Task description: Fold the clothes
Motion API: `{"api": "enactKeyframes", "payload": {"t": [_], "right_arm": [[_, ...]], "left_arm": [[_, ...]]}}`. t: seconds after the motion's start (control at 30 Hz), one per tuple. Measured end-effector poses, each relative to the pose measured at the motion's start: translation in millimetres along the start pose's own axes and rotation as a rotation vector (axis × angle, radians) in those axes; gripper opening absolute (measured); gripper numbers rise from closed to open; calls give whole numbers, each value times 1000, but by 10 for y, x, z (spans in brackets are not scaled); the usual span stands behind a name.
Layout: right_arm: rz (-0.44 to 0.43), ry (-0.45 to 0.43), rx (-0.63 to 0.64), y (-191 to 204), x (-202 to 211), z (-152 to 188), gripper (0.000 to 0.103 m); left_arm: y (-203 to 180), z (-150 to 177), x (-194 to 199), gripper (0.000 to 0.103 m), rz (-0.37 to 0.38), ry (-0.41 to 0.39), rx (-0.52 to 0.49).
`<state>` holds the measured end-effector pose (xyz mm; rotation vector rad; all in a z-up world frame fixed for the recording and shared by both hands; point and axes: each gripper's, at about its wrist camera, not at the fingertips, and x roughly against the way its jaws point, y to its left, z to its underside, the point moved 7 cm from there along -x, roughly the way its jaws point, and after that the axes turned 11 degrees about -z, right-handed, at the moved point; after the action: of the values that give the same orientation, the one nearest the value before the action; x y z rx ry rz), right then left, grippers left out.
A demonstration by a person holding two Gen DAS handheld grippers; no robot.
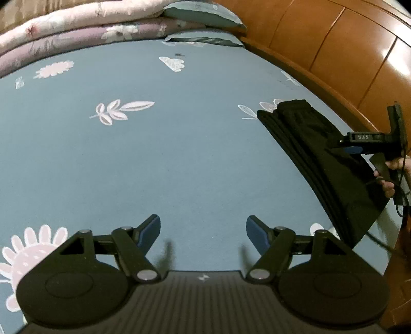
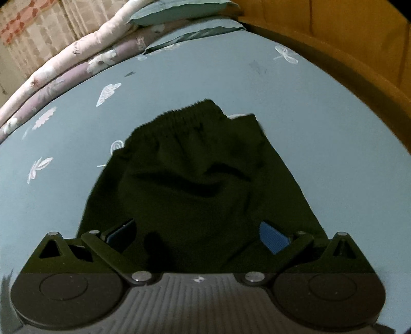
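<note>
Black trousers (image 2: 195,179) folded on blue bedsheet (image 1: 179,154), jaws of both grippers apart, gripping nothing.

Just a bedroom with a made bed.
Blue-grey sheet (image 1: 179,159) with white leaf and flower prints, quilts (image 1: 77,28) stacked at the far end beside pillows (image 1: 203,12), glossy wooden headboard (image 1: 334,46) on the right, patterned curtain (image 2: 33,28) behind.

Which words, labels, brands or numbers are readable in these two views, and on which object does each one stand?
"UAS": pale letters on the black body of the right gripper, read uncertainly; the first letter is blurred.
A small white logo mark on the ribbed black housing of the left gripper shows no letters.
Blue floral bedsheet, black folded trousers: no text.
</note>
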<state>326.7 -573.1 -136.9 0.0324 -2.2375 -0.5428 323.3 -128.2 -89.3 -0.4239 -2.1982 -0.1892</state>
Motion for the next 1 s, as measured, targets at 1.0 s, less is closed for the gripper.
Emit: {"api": "enactKeyframes", "payload": {"t": [1.0], "right_arm": [[-150,-56,102,798,253,313,103]], "left_arm": [[235,18,-23,75,-50,8,53]]}}
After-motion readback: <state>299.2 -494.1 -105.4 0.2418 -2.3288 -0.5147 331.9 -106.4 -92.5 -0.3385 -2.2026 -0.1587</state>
